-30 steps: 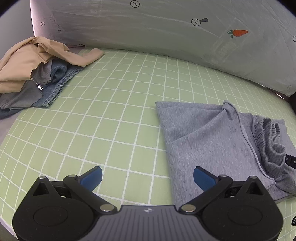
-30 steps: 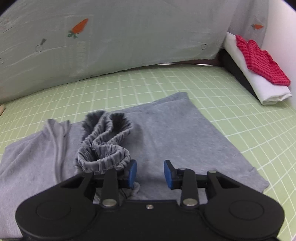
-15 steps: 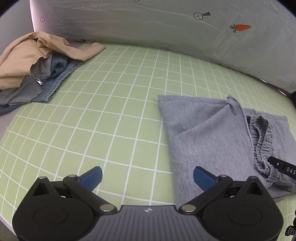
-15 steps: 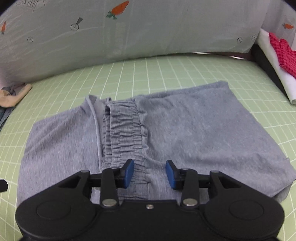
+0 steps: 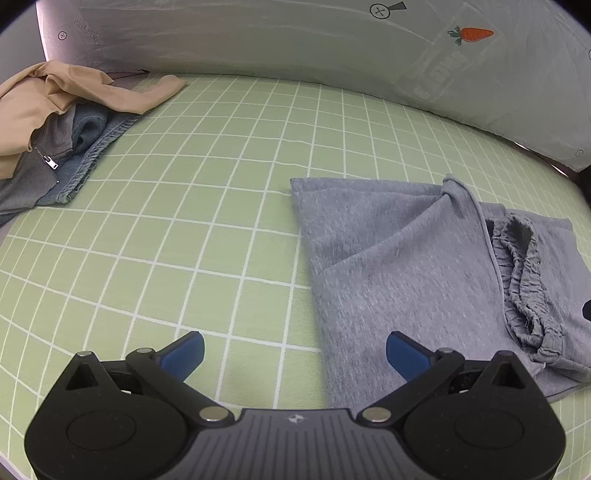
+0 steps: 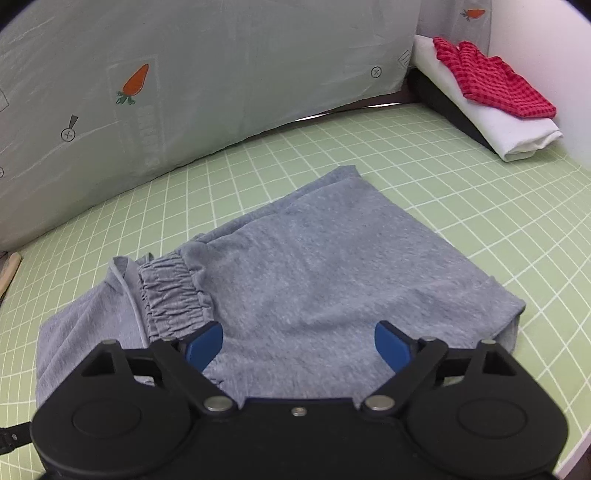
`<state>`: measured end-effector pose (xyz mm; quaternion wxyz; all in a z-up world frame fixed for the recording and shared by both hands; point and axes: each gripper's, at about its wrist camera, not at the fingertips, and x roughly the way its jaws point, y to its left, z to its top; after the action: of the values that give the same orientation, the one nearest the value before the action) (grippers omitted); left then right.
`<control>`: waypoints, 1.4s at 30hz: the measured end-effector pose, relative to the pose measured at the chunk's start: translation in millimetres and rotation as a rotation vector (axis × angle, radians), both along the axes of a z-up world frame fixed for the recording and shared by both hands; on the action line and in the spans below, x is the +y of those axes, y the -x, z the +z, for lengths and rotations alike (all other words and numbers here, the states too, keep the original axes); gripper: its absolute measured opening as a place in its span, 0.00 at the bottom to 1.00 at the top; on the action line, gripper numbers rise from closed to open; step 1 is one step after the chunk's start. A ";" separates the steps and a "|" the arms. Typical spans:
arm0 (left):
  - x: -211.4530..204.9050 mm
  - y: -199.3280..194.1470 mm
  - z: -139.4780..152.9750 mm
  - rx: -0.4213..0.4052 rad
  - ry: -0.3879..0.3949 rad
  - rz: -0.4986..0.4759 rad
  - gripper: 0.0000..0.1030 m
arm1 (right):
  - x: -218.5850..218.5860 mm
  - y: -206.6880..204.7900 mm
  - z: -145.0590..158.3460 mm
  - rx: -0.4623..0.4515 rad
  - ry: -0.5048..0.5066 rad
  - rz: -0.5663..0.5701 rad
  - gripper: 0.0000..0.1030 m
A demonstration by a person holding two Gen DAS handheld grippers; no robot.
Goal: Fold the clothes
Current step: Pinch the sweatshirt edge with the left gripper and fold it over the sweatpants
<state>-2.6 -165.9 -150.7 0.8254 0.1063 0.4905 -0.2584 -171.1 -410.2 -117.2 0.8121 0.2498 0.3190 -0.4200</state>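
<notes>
While the left wrist view looked down over a green sheet (image 5: 207,206) with a white grid, the left hand-held gripper (image 5: 294,353) hung low in the frame with its blue pads spread wide and nothing between them. One pad sat over bare sheet, the other over the near edge of the grey sweatpants (image 5: 399,266), which lay folded flat on the right half of the view. Their gathered elastic waistband (image 5: 524,280) bunched along the right side. Far to the left lay a heap of clothes: a beige garment (image 5: 55,96) on top of blue denim (image 5: 96,140). A pale cover printed with a carrot (image 5: 471,35) rose behind.

Seen from the right wrist view, the right hand-held gripper (image 6: 297,343) hovered over the same grey sweatpants (image 6: 332,266); its jaws had just been opening and stood wide apart, gripping nothing. The waistband (image 6: 171,291) lay just beside the left pad. At the far right corner, a red checked cloth (image 6: 491,79) rested on a folded white garment (image 6: 517,129).
</notes>
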 end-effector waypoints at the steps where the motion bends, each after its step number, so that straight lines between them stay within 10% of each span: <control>1: -2.9 -0.9 -1.4 0.001 0.000 -0.002 1.00 | 0.0 1.5 0.6 0.004 0.006 -0.008 0.88; 21: -49.9 -13.4 -17.7 0.076 0.004 -0.027 0.97 | -16.4 3.8 -4.9 0.133 0.064 -0.040 0.90; 30: -56.1 -7.2 -11.8 0.102 0.048 0.096 0.50 | -47.0 18.2 -2.9 0.177 0.075 -0.020 0.90; 33: -53.9 -4.9 -2.7 0.110 0.110 0.149 0.13 | -60.9 26.7 -1.8 0.182 0.074 -0.013 0.90; 42: -100.9 35.2 58.7 0.017 0.285 0.135 0.07 | -112.2 67.9 -5.5 0.172 0.048 -0.044 0.90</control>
<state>-37.8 -266.7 -92.0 0.8433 -0.0473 0.4620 -0.2704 -239.0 -522.4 -122.6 0.7780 0.2000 0.3720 -0.4650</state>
